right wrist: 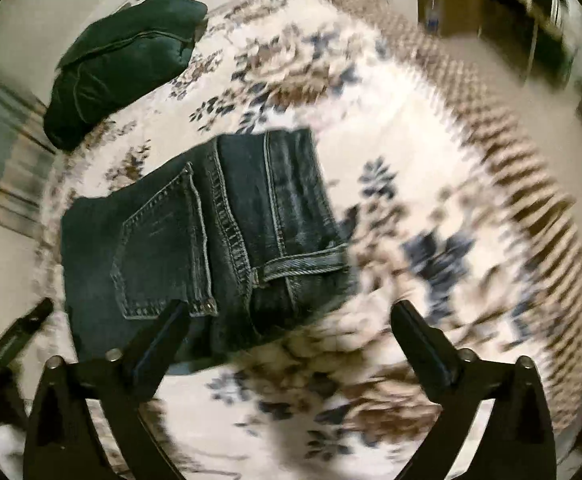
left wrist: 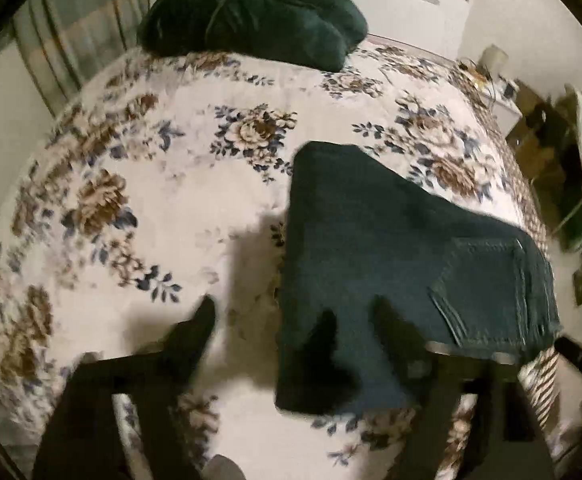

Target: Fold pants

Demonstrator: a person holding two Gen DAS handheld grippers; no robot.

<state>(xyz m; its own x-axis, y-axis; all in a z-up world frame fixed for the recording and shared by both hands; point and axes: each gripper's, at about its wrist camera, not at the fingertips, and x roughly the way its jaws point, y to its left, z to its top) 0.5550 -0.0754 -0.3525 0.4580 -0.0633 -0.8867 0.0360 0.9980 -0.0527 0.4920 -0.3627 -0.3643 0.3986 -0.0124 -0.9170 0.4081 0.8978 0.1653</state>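
Dark blue jeans [left wrist: 391, 248] lie folded in a compact stack on the floral bedspread [left wrist: 151, 184], back pocket up. In the right wrist view the jeans [right wrist: 211, 240] sit left of centre. My left gripper [left wrist: 299, 320] is open above the near edge of the jeans, one finger over bare bedspread, the other over the denim, holding nothing. My right gripper [right wrist: 291, 316] is open and empty, its left finger over the jeans' near corner, its right finger over the bedspread. Both views are blurred.
A dark green pillow [left wrist: 251, 12] lies at the head of the bed, also in the right wrist view [right wrist: 123, 60]. The bed's right edge [left wrist: 531, 216] drops to the floor, with a nightstand and clutter [left wrist: 491, 76] beyond. Curtains [left wrist: 71, 40] hang at the left.
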